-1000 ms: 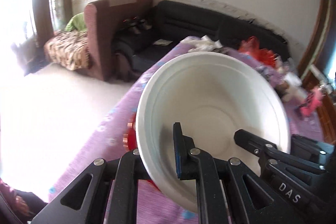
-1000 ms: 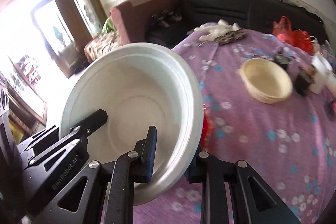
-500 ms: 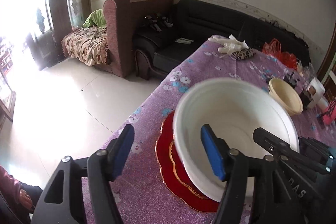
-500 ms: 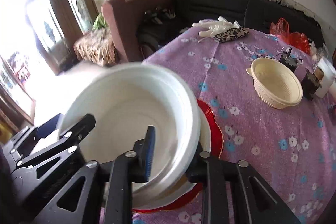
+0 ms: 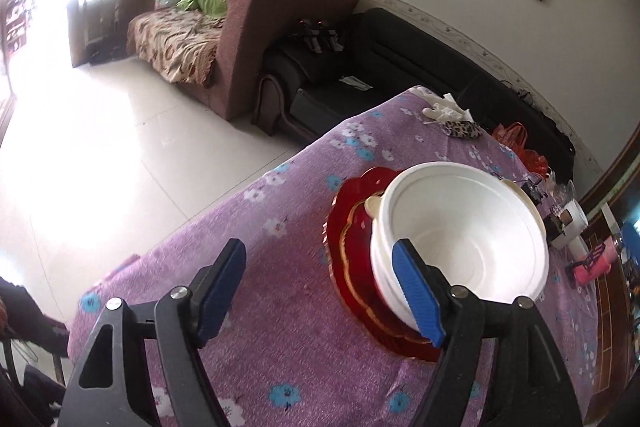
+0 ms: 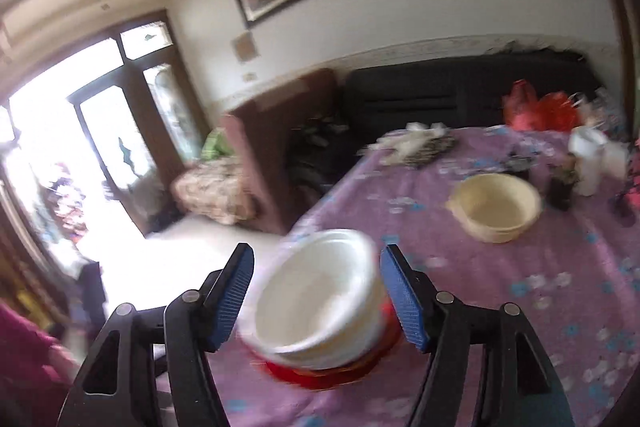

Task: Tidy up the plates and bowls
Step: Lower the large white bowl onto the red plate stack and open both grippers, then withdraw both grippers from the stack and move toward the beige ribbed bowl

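Observation:
A large white bowl (image 5: 464, 239) sits on a stack of red plates (image 5: 352, 259) near the table's left edge. It also shows in the right wrist view (image 6: 316, 295), blurred, on the red plates (image 6: 320, 375). My left gripper (image 5: 320, 295) is open and empty, to the bowl's near left, its right fingertip before the rim. My right gripper (image 6: 316, 303) is open and empty, above and behind the bowl. A cream bowl (image 6: 496, 207) stands alone farther right on the table.
The table has a purple flowered cloth (image 5: 280, 307). At its far end lie white gloves and a patterned pouch (image 5: 456, 121), red bags (image 6: 536, 109), a white cup (image 6: 588, 159) and small dark items (image 6: 560, 183). Sofas (image 5: 280, 27) stand beyond the table's edge.
Both grippers held the white bowl by its rim, set it down on the red plates, opened and pulled back. The right wrist view is now blurred from motion.

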A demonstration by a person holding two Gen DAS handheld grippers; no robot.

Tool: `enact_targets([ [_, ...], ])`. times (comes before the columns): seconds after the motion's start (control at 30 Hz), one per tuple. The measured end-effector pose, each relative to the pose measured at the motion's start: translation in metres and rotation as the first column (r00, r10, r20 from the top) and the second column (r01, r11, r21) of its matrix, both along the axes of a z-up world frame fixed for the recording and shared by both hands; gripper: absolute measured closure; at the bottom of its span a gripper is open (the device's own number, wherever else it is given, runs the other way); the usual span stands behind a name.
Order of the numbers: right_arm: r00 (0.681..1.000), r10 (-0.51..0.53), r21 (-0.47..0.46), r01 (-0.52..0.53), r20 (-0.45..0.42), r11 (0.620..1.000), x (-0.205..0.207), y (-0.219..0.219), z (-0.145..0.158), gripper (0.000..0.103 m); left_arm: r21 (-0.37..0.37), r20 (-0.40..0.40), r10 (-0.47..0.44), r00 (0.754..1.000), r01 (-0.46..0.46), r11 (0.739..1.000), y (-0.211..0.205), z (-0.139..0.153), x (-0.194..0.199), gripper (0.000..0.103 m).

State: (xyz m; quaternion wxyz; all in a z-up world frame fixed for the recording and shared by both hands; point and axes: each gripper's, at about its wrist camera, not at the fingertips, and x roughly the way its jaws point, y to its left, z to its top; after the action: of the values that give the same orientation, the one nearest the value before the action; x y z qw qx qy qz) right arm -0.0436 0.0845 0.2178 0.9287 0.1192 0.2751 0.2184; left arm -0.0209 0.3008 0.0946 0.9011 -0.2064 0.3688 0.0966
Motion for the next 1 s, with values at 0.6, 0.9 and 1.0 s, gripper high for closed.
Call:
enact_targets([
  [0.6, 0.986, 0.124, -0.126, -0.109, 0.112, 0.986, -0.113, -0.072, -0.026, 0.009, 0.168, 0.129, -0.131, 0.983, 0.109, 0.98, -0.085, 0.046, -0.06, 0.022],
  [0.9, 0.999, 0.01, -0.082, -0.006, 0.047, 0.997, -0.103, -0.116, -0.037, 0.009, 0.203, 0.124, -0.23, 0.965, 0.203, 0.958, -0.118, 0.046, -0.066, 0.022],
  [1.0, 0.999, 0.017, -0.099, -0.012, 0.046, 0.995, -0.105, -0.105, -0.036, 0.009, 0.203, 0.125, -0.232, 0.965, 0.204, 0.958, -0.118, 0.045, -0.066, 0.022],
])
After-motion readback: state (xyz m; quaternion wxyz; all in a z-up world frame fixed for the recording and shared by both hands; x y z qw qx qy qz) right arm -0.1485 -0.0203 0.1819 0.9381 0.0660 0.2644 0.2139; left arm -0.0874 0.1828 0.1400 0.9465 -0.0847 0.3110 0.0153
